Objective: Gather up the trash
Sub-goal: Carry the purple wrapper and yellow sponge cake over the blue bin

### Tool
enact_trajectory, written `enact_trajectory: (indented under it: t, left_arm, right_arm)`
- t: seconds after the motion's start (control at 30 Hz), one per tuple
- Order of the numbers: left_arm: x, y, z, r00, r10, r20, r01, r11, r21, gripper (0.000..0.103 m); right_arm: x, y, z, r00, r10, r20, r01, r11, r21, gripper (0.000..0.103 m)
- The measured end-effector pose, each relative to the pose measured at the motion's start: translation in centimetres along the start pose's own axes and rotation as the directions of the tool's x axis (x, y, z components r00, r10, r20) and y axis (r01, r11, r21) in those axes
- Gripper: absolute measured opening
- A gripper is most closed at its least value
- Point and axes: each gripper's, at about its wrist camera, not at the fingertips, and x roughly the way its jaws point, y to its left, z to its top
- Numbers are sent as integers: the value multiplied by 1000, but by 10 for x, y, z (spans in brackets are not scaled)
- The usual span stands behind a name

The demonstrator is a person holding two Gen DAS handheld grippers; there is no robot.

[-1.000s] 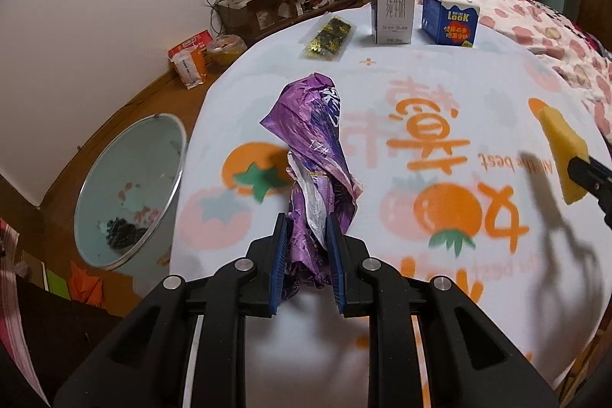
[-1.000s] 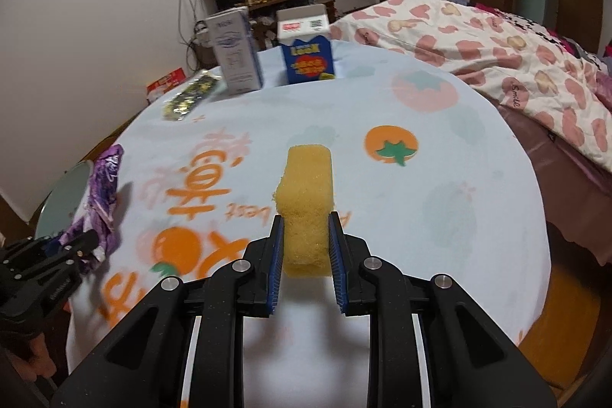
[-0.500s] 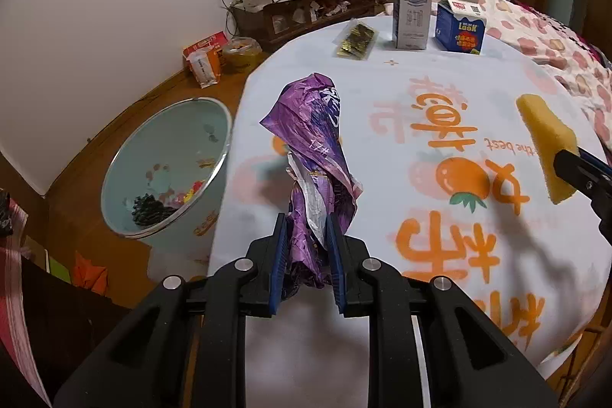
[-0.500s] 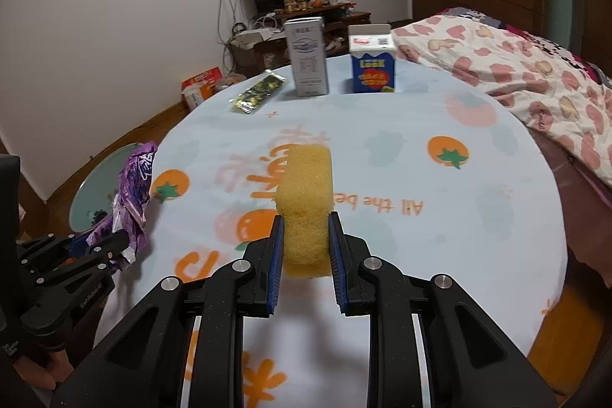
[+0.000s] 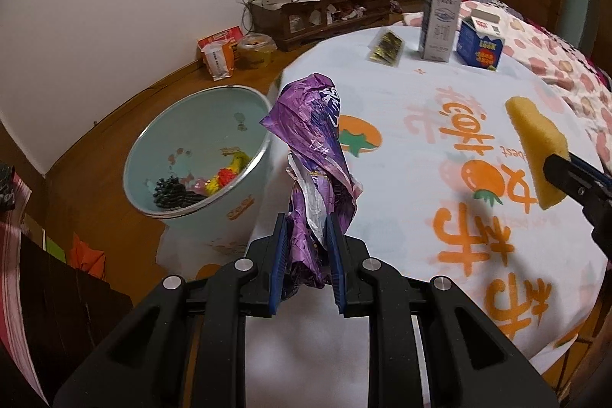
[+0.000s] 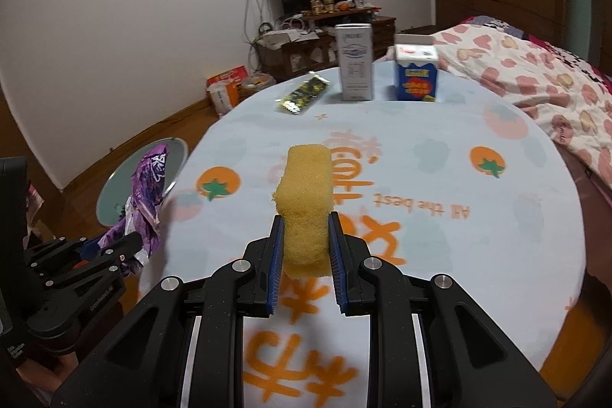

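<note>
From the left wrist view, a round counter [image 5: 440,148] wears a pale cloth printed with orange fruit and lettering. Beside it on the wooden floor stands a light-green bin [image 5: 191,155] with scraps inside. The left claw [image 5: 306,255] is clenched on a crinkled purple wrapper [image 5: 313,148] – shiny foil, twisted upright, held near the counter's edge by the bin.

From the right wrist view, the right claw [image 6: 306,255] grips a porous yellow sponge [image 6: 306,201] above the cloth. Two cartons [image 6: 355,67] and a flat snack packet [image 6: 304,96] sit at the far edge; a bed with a heart-patterned quilt [image 6: 535,79] lies beyond.
</note>
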Motion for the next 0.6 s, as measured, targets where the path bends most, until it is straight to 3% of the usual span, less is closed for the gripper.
enact_trajectory:
  t: [0.6]
  left_arm:
    - [2, 49, -5, 998, 55, -14, -56, 994, -93, 20]
  right_arm:
    - [21, 54, 12, 995, 99, -15, -100, 993, -57, 23]
